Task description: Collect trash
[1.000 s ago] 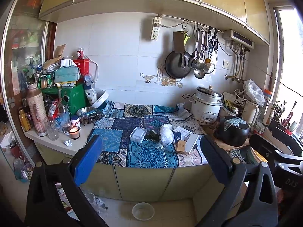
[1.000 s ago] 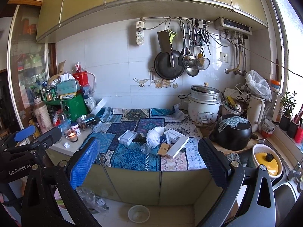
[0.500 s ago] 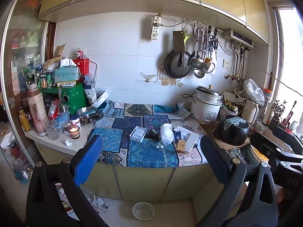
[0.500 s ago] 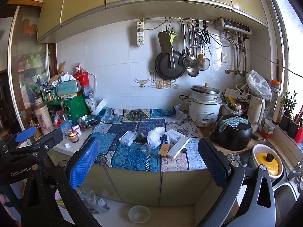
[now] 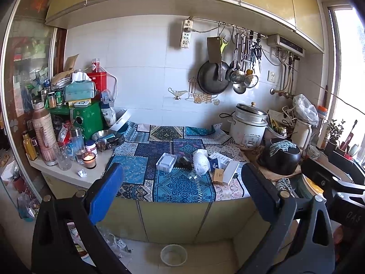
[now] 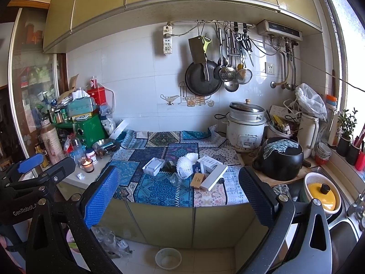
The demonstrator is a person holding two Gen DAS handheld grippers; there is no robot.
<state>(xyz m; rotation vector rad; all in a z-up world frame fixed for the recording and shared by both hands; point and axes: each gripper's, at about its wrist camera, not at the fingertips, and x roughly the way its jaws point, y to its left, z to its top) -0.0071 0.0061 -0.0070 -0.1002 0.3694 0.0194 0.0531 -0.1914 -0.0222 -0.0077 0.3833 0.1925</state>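
Trash lies on the patterned cloth (image 5: 178,185) of the counter: a white foam net (image 5: 200,161), a white plastic tray (image 5: 166,162), a clear crumpled wrapper (image 5: 194,176), a small brown box (image 5: 218,175) and white cartons (image 5: 230,171). The same pile shows in the right wrist view, with the foam net (image 6: 186,163) and tray (image 6: 152,166). A crumpled paper ball (image 5: 82,173) lies on the bare counter at left. My left gripper (image 5: 182,194) is open and empty, well short of the counter. My right gripper (image 6: 179,194) is open and empty too.
A lit candle (image 5: 89,159), glasses and bottles crowd the counter's left end. A rice cooker (image 5: 248,127) and a black pot (image 5: 281,158) stand at right, with a sink (image 6: 342,226) beyond. A small bowl (image 5: 173,254) and plastic bags lie on the floor.
Both views have shifted only slightly; the counter looks a touch nearer. Nothing on the counter has moved and both grippers stay open.
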